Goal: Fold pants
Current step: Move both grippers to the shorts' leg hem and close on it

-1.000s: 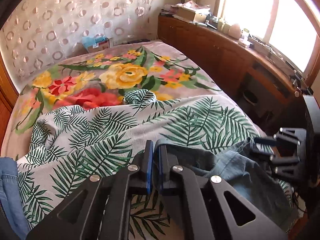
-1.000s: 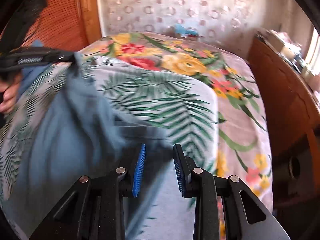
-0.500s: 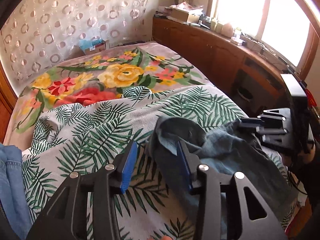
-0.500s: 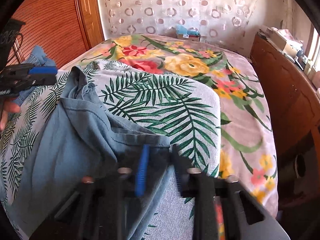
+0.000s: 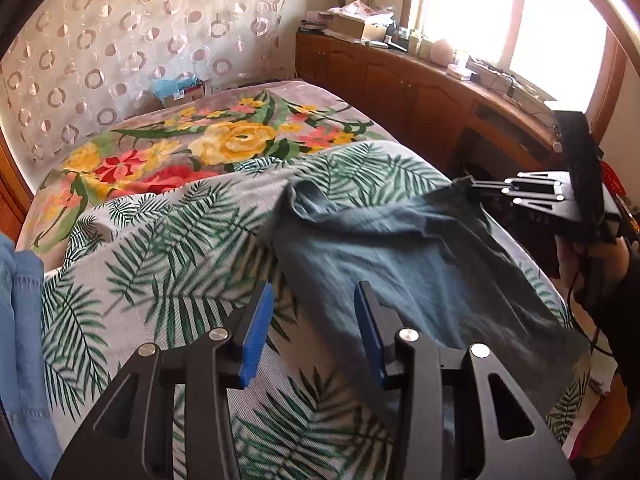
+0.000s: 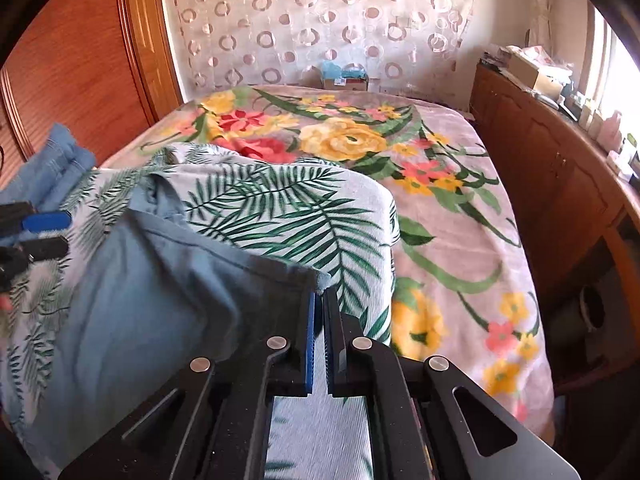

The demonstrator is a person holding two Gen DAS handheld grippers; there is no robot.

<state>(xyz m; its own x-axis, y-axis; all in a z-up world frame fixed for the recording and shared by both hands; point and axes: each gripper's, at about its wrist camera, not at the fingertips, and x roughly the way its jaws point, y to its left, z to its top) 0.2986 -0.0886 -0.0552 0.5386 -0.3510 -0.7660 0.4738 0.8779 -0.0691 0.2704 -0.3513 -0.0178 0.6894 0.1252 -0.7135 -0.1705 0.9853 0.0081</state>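
Note:
The grey-blue pants (image 5: 416, 264) lie spread on the palm-leaf sheet (image 5: 168, 264) on the bed. My left gripper (image 5: 312, 320) is open and empty, just left of the pants' near edge. My right gripper (image 6: 319, 316) is shut on a corner of the pants (image 6: 152, 304) and holds that edge slightly lifted. In the left wrist view the right gripper (image 5: 474, 188) grips the far right corner. In the right wrist view the left gripper (image 6: 44, 234) shows at the left edge, open, apart from the cloth.
A flowered blanket (image 6: 440, 216) covers the bed beyond the sheet. Light blue jeans (image 5: 24, 320) lie at the bed's left side. A wooden cabinet (image 5: 420, 92) with clutter runs along the right under the window. A wooden headboard (image 6: 80, 60) stands on the left.
My left gripper opened, let go of the pants and drew back to the left. My right gripper closed on the pants' corner and pulled the cloth out flatter.

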